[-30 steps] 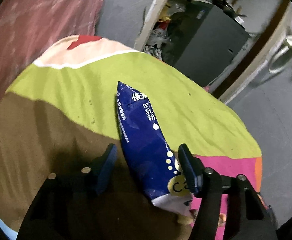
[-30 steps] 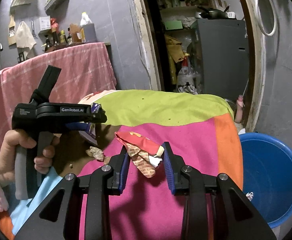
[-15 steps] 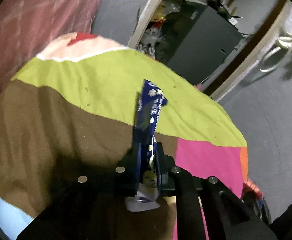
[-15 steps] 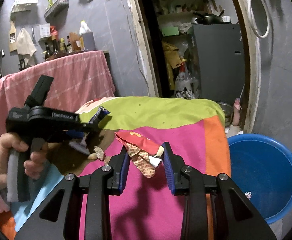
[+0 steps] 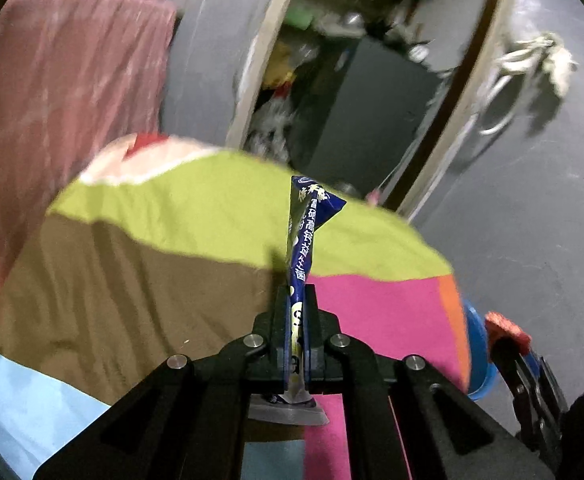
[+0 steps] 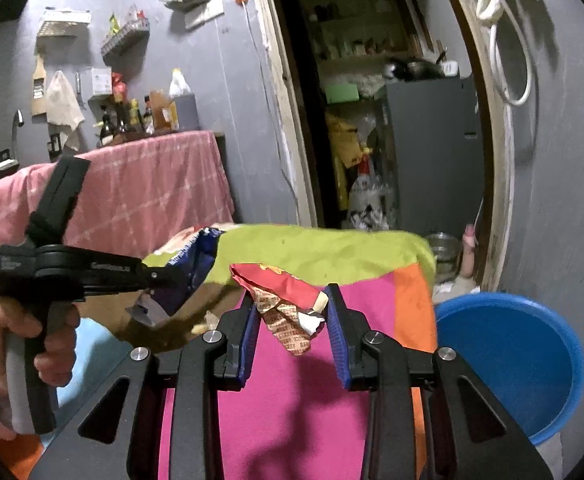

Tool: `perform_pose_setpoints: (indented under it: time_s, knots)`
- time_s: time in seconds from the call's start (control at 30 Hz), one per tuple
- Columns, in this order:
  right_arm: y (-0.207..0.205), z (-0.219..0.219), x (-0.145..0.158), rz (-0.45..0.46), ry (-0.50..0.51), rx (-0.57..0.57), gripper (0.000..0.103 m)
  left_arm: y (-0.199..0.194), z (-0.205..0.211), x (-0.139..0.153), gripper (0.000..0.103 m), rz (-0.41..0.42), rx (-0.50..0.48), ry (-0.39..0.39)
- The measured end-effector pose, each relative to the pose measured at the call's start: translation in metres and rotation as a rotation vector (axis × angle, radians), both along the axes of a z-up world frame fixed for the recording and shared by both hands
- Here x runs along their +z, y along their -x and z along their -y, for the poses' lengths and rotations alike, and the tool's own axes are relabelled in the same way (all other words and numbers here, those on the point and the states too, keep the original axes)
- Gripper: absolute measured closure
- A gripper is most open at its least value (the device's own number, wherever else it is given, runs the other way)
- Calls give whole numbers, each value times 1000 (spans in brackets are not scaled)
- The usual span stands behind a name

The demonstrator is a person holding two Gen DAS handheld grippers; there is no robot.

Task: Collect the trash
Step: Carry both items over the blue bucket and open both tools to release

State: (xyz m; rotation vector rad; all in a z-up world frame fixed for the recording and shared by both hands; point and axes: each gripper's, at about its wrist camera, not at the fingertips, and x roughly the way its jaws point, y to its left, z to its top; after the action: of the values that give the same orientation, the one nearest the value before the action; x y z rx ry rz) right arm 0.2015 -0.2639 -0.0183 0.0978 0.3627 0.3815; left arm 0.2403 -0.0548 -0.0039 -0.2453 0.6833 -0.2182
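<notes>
My left gripper (image 5: 296,320) is shut on a dark blue snack packet (image 5: 305,232) and holds it upright above the multicoloured tablecloth (image 5: 172,216). It also shows in the right wrist view (image 6: 160,280) with the blue packet (image 6: 190,268) lifted off the cloth. My right gripper (image 6: 292,320) is shut on a crumpled red and white wrapper (image 6: 288,304), held above the pink part of the cloth (image 6: 292,400). A blue basin (image 6: 507,360) sits on the floor to the right of the table.
A pink-covered counter (image 6: 140,188) with bottles stands at the left. An open doorway (image 6: 371,140) with a grey cabinet and bags lies beyond the table. A small crumb of trash (image 6: 208,320) lies on the brown patch.
My left gripper closed on the blue packet and lifted it off the cloth, swinging right. My right gripper stays shut on the red wrapper, raised slightly.
</notes>
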Motion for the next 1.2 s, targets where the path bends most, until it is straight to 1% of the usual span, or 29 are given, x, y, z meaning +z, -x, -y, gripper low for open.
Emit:
perform_pose_setpoints:
  time_s: [0.07,0.17,0.27,0.4,0.53,0.6,0.73,0.9,1.1,1.2]
  knots:
    - [8,5,8,46,-6,-17,74,12,11,6,100,70,-18,17]
    - [19,13,21,111,-2,-51,74,26,31,13,100,143,-47,50]
    - [27,26,36,171,13,-89,74,37,56,20,100,215,-77,58]
    - [31,50,54,239,33,-141,74,44,89,34,100,298,-104,73]
    - [32,73,64,291,61,-193,74,47,117,45,100,370,-124,91]
    - [32,87,66,312,64,-218,73,47,133,46,100,393,-134,99]
    - [30,106,65,328,85,-257,73,39,157,44,100,407,-147,113]
    - [28,131,54,309,91,-299,73,30,183,35,100,399,-167,113]
    - [19,154,37,253,78,-343,72,12,208,22,100,356,-187,87]
    - [9,164,27,201,66,-349,72,5,220,13,100,315,-198,68]
